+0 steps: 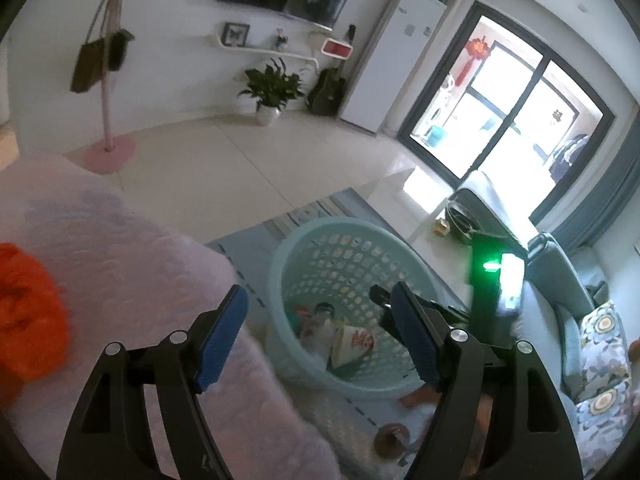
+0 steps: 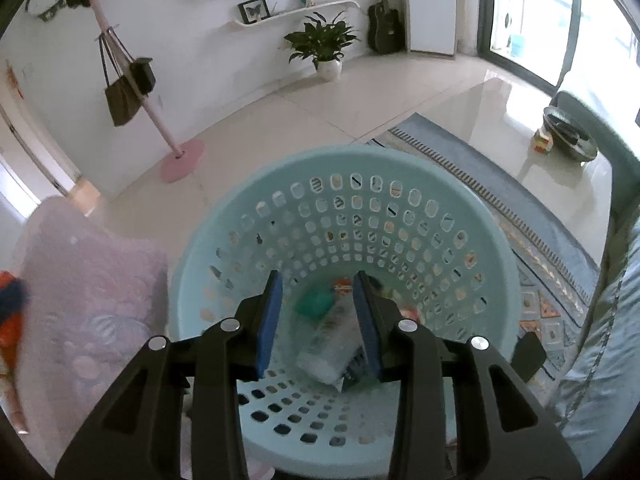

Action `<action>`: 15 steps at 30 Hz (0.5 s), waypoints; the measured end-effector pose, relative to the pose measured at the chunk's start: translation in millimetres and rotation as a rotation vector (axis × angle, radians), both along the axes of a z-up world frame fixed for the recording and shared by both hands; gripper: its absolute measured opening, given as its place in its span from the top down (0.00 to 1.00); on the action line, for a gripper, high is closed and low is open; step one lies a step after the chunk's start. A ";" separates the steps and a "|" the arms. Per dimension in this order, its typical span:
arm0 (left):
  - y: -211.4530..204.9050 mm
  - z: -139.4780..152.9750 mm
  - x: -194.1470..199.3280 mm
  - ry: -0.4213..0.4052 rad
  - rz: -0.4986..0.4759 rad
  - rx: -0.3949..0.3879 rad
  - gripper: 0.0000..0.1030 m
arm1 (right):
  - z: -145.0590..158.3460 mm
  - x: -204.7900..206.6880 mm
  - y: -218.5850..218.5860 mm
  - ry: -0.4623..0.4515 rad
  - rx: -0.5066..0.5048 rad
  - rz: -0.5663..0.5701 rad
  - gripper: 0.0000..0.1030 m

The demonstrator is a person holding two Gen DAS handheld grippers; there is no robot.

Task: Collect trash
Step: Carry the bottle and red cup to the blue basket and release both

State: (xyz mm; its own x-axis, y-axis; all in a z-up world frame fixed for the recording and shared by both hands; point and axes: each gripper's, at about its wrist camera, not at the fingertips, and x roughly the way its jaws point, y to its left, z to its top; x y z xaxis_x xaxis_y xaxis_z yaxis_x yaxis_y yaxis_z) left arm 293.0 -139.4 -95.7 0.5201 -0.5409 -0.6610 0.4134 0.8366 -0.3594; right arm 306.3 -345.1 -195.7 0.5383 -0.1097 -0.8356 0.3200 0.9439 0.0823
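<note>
A pale blue perforated basket (image 2: pixel 400 184) stands on the rug; it also shows in the left wrist view (image 1: pixel 304 240). Inside lie a clear plastic bottle (image 2: pixel 332 344), a green wrapper (image 2: pixel 316 304) and a printed paper cup (image 1: pixel 352 344). My right gripper (image 2: pixel 318 320) is open and empty, right above the basket's inside. My left gripper (image 1: pixel 320 340) is open and empty, held over the edge of a pink-covered table (image 1: pixel 120 264) beside the basket. An orange crumpled bag (image 1: pixel 28 312) lies on the table at the far left. The right gripper's body (image 1: pixel 492 280) with a green light shows past the left one.
A blue patterned rug (image 2: pixel 500 184) lies under the basket. A sofa with flowered cushions (image 1: pixel 600 344) is on the right. A pink coat stand with bags (image 2: pixel 176 156), a potted plant (image 2: pixel 324 44) and a guitar (image 2: pixel 384 28) stand by the far wall.
</note>
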 end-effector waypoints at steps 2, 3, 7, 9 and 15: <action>14.5 8.3 -10.2 -0.023 0.013 0.008 0.30 | -8.1 6.1 6.0 -0.003 -0.044 -0.020 0.58; 21.2 11.5 -14.5 -0.034 0.024 0.012 0.30 | -11.6 7.9 7.5 -0.002 -0.060 -0.028 0.58; 54.4 20.7 -35.9 -0.062 0.059 0.020 0.30 | -30.5 18.9 15.5 0.002 -0.140 -0.060 0.58; 75.7 25.9 -45.4 -0.070 0.092 0.014 0.30 | -41.0 25.6 18.7 0.020 -0.164 -0.066 0.58; 117.8 37.2 -59.3 -0.079 0.171 -0.020 0.30 | -44.3 33.5 20.7 0.025 -0.192 -0.138 0.58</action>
State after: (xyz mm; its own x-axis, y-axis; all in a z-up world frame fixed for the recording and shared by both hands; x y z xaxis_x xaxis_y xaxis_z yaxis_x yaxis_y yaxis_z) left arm 233.7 -21.6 -58.5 0.6552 -0.4530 -0.6046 0.2934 0.8900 -0.3490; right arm 339.9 -324.3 -240.0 0.4871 -0.3385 -0.8051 0.4465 0.8888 -0.1035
